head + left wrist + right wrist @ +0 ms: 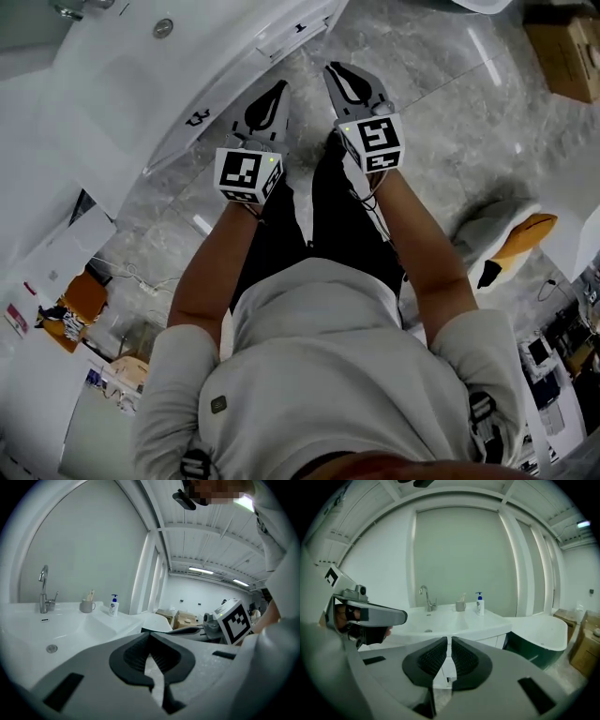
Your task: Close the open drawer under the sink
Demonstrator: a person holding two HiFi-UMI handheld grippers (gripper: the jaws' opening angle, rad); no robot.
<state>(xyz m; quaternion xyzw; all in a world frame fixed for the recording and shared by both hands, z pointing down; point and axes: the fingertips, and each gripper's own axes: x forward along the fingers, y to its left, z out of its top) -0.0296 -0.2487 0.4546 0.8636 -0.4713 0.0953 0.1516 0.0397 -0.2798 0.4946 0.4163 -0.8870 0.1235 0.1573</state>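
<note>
Grey marble floor [441, 112] before white sink cabinet [141, 94] open. Dark green bathtub with white rim [534, 648] just beside cabinet, on right. Brown cardboard box [567, 52] further right. Chrome tap [425, 599], grey cup [460, 605], white soap bottle [480, 605] stand at counter back.

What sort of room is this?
Likely a bathroom display in a workshop: a sink with tap, a soap bottle beside a cup, and a cardboard box on the floor.

On the white counter [499, 620] stands a chrome faucet [425, 598]. At its 3 o'clock is a grey cup [461, 605] with brushes, then a pump bottle [479, 605]. Farther toward 3 o'clock are a bathtub [543, 634] and cardboard boxes [583, 644] on the grey marble floor [422, 75].
</note>
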